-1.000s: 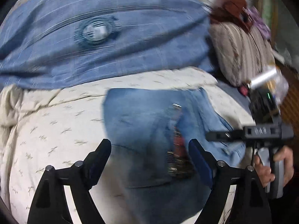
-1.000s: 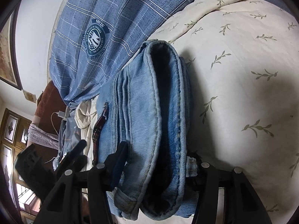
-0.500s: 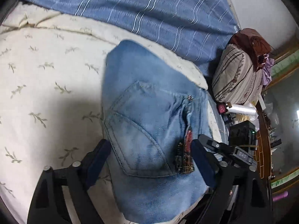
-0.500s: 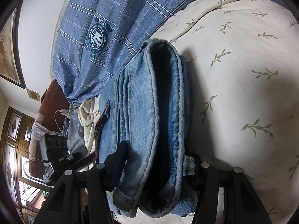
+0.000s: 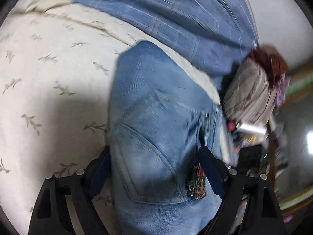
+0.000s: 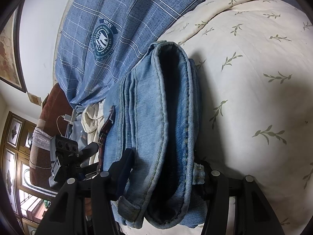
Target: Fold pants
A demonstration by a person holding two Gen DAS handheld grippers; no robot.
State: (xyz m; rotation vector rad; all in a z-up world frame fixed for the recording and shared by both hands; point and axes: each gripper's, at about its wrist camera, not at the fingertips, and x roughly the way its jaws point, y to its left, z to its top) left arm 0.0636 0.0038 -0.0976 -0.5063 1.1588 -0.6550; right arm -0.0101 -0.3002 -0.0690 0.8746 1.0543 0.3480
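The bed (image 6: 264, 98) carried the folded jeans (image 6: 162, 129), a flat base for squaring the stack. My right gripper (image 6: 162, 168) was clenched across the bundled hems so the layers couldn't slip. My left gripper (image 5: 154, 166) straddled the pocket end, jaws released, ready to press.

A cream bedspread (image 6: 254, 88) printed with green sprigs fills the right of the right wrist frame. A blue checked cloth (image 6: 121, 19) bearing a round crest (image 6: 102, 40) lies upper left. A striped cushion (image 5: 250, 94) sits mid-right in the left wrist frame.
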